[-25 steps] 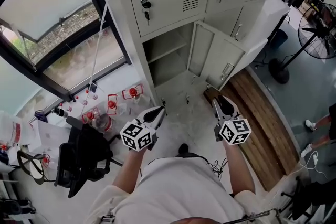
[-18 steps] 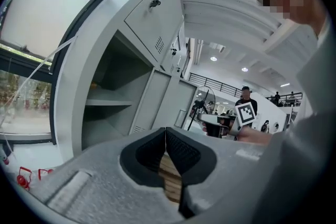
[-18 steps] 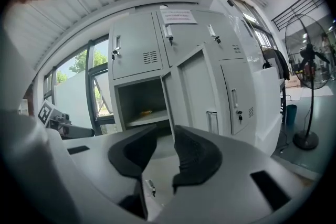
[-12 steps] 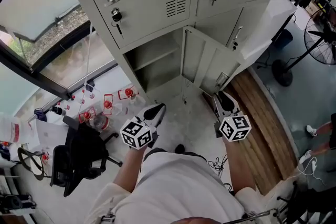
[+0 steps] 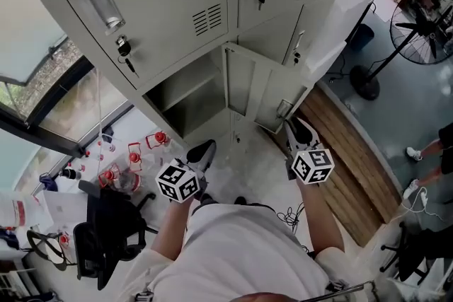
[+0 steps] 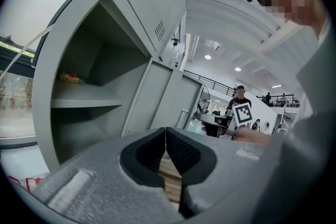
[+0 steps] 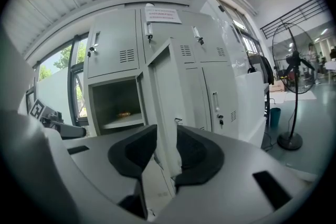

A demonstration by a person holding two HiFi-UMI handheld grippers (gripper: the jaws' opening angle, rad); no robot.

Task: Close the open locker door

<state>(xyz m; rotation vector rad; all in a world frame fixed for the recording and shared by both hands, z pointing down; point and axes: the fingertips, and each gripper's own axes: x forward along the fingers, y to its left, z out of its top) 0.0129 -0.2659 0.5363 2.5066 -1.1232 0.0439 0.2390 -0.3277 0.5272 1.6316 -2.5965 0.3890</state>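
The open locker (image 5: 185,97) is a lower compartment in a bank of grey-white lockers, with one shelf inside. Its door (image 5: 263,90) swings out to the right of the opening, handle side towards me. My left gripper (image 5: 204,150) hangs low in front of the opening, jaws shut and empty; the left gripper view shows its pads meeting (image 6: 166,134) below the compartment (image 6: 86,94). My right gripper (image 5: 296,126) stands open just short of the door's free edge. In the right gripper view the door (image 7: 169,89) lines up with the gap of the right gripper (image 7: 165,131), apart from it.
A small yellowish item (image 7: 124,114) lies on the locker shelf. A black chair (image 5: 106,226) and red-capped bottles (image 5: 131,155) stand at lower left under the window. A wooden floor strip (image 5: 350,170) and a standing fan (image 5: 417,28) are on the right.
The view has moved closer to the lockers, which now fill more of the frame. Both grippers have gone forward with me, the right one nearer the door's edge.
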